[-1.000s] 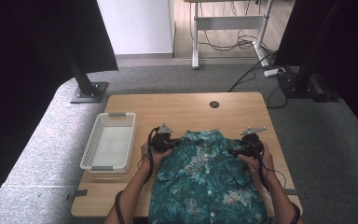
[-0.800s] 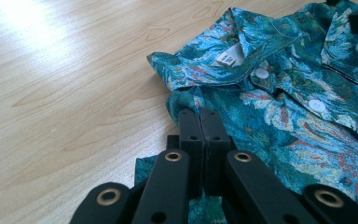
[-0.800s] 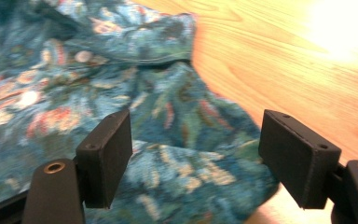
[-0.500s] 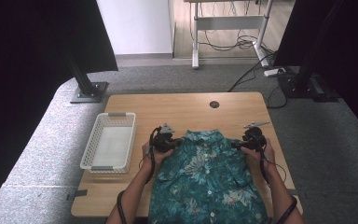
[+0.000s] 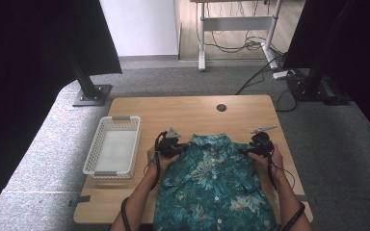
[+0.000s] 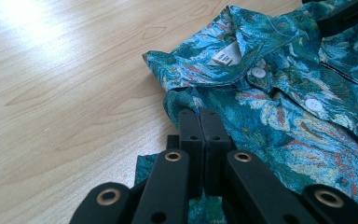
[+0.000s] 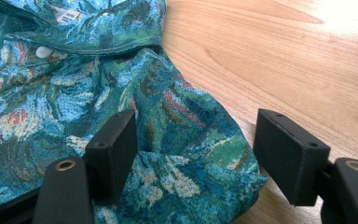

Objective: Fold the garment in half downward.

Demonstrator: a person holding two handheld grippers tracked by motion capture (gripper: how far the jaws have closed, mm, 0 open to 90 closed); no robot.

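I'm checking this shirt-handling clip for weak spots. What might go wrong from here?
1. The right tool has been closing but stands open around the shirt shoulder; it may catch too little cloth.
2. The left tool is shut on the other shoulder, so pulling now could skew the shirt.
3. The hem overhangs the table edge and may slide off.

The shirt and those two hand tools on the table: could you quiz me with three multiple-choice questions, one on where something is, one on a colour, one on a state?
1. Where does the white basket stand?
A. left of the shirt
B. on the shirt
C. on the floor

2. What colour is the shirt mainly?
A. plain red
B. teal with a floral print
C. black

3. How do the right gripper jaws stand?
A. apart over the shoulder cloth
B. tightly together
C. clamped on the basket

Answers: 1 A, it sits on the table left of the shirt; 2 B, visible in every view; 3 A, a wide gap shows between them.
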